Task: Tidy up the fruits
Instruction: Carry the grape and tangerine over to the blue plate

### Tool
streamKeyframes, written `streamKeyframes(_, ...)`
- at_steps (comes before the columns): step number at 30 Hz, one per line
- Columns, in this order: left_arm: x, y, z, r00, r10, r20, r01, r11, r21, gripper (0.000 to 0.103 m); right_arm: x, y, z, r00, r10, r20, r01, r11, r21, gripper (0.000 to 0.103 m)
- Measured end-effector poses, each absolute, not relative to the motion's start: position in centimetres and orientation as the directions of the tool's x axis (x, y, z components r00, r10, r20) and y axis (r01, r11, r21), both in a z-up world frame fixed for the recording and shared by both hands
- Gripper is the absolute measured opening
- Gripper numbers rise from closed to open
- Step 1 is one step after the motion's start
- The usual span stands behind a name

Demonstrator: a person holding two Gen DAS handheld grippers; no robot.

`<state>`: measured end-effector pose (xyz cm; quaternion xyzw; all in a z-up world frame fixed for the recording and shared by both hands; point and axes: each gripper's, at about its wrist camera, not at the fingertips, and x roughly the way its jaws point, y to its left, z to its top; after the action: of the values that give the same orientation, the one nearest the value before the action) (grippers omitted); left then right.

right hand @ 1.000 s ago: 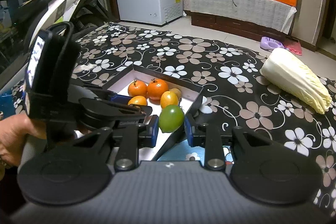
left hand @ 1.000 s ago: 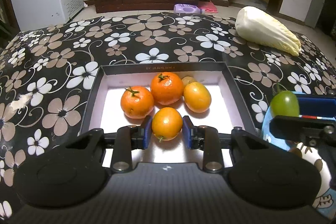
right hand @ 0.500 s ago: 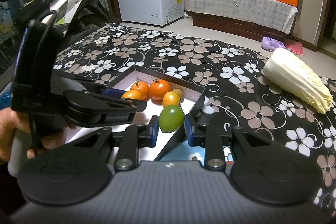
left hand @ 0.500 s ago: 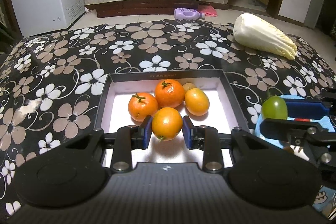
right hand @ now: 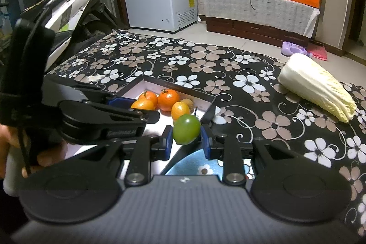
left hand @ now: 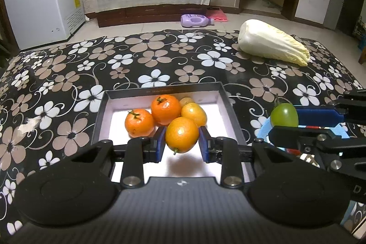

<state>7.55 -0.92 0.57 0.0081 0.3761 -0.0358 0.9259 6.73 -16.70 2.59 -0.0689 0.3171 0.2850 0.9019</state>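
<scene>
The left gripper (left hand: 182, 140) is clamped on an orange fruit (left hand: 181, 134), held clear above the near half of the box (left hand: 231, 108) with its shadow on the white floor below. The other fruits (left hand: 165, 109) are bunched just beyond it at 12 o'clock. The right gripper (right hand: 186, 137) is closed on a green fruit (right hand: 186, 129), its stem pointing up, above the blue plate (right hand: 194, 166), which sits just outside the box's right wall. From the left gripper that plate (left hand: 266, 128) lies at 3 o'clock, so the right hand looks nearer to it and the left nearer to the box.
</scene>
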Motion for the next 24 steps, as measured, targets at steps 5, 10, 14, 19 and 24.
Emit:
streamKeyframes(5, 7.4, -1.8, 0.9, 0.720, -0.078, -0.690, 0.094, 0.996, -0.014, 0.036, 6.6, -17.5, 2.7, 0.645, 0.462, -0.609, -0.546, 0.836, 0.056, 0.029)
streamKeyframes(10, 7.2, -2.7, 1.0, 0.724, -0.091, -0.684, 0.112, 0.994, -0.014, 0.036, 6.4, -18.3, 2.8, 0.652, 0.450, -0.610, -0.534, 0.844, 0.052, 0.029)
streamKeyframes(14, 7.4, -3.1, 0.9, 0.721, -0.098, -0.686, 0.118, 0.993, -0.018, 0.036, 6.4, -19.0, 2.8, 0.656, 0.444, -0.611, -0.527, 0.848, 0.050, 0.029)
streamKeyframes(19, 7.4, -4.1, 0.9, 0.722, -0.111, -0.682, 0.134, 0.991, -0.019, 0.036, 6.2, -19.6, 2.8, 0.659, 0.438, -0.612, -0.522, 0.852, 0.048, 0.029)
streamKeyframes(24, 7.4, -5.2, 0.8, 0.721, -0.127, -0.681, 0.153, 0.988, -0.022, 0.036, 6.0, -20.4, 2.9, 0.664, 0.429, -0.612, -0.511, 0.858, 0.046, 0.029)
